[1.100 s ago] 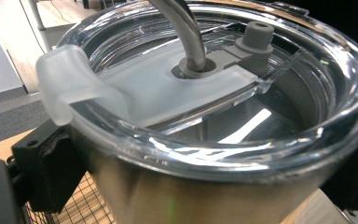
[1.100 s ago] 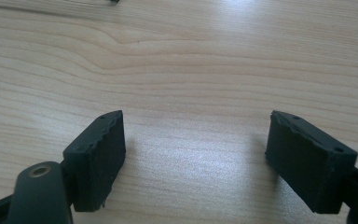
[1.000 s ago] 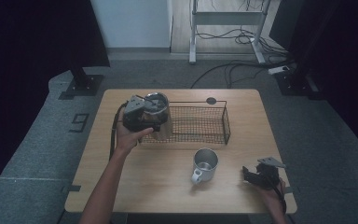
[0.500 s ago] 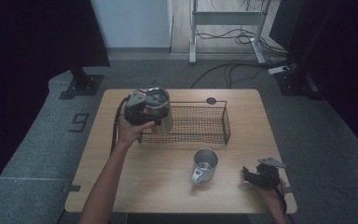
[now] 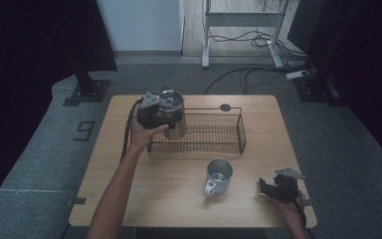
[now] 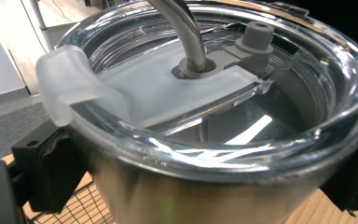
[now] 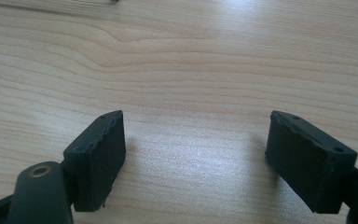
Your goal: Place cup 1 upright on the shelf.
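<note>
The steel tumbler (image 5: 173,115), rigid and slippery, is clamped below its lid (image 6: 205,84) by the left gripper (image 5: 155,110); the right gripper (image 5: 273,186) is held apart, empty.

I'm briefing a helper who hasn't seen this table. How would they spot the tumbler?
On the wooden table, find the wire basket. The tumbler is at its left end, held in the left gripper. Unlike the open mug with a handle, it has a clear lid and a straw.
</note>
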Motion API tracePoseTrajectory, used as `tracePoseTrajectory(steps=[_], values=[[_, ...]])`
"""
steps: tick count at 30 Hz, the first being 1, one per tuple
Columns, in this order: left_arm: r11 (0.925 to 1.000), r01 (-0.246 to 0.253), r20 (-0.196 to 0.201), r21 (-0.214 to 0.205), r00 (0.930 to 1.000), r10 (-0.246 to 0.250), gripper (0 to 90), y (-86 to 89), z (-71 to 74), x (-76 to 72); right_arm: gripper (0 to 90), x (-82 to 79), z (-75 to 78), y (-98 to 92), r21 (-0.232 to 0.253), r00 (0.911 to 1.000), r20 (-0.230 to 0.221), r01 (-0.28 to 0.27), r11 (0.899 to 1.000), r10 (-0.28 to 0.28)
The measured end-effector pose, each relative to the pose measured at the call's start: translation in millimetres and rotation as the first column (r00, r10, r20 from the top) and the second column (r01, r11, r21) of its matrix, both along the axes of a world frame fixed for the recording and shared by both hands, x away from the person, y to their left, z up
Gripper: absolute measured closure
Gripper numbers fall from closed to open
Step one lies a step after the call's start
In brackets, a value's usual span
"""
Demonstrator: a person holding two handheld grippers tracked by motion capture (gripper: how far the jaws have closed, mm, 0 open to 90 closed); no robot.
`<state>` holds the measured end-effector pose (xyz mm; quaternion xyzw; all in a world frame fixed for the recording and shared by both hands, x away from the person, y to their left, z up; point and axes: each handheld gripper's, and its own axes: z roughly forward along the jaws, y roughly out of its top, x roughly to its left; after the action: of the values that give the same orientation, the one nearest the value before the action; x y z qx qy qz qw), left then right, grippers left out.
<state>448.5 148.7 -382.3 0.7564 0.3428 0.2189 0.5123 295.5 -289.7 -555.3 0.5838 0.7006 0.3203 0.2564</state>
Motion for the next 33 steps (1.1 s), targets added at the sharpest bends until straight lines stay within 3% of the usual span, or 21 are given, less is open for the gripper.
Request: tracePoseTrajectory(steps=[9, 19, 33], values=[[0.9999, -0.009, -0.007, 0.006, 0.9999, 0.009, 4.4, -1.5, -2.2, 7.6, 19.5, -0.1, 0.1, -0.1, 0.001, 1.0, -0.001, 0.003, 1.0, -0.003], [0.9994, -0.016, -0.03, 0.031, 0.9994, 0.017, 4.4, -10.3, -17.6, 17.3, 19.5, -0.9, 0.0, -1.5, 0.0, 1.0, 0.0, 0.001, 1.0, -0.001], [0.9984, -0.04, -0.063, 0.04, 0.9971, 0.042, 4.4, -7.5, -35.7, 26.9, 19.5, -1.0, -0.1, -1.8, 0.0, 1.0, 0.001, -0.001, 1.0, 0.001]])
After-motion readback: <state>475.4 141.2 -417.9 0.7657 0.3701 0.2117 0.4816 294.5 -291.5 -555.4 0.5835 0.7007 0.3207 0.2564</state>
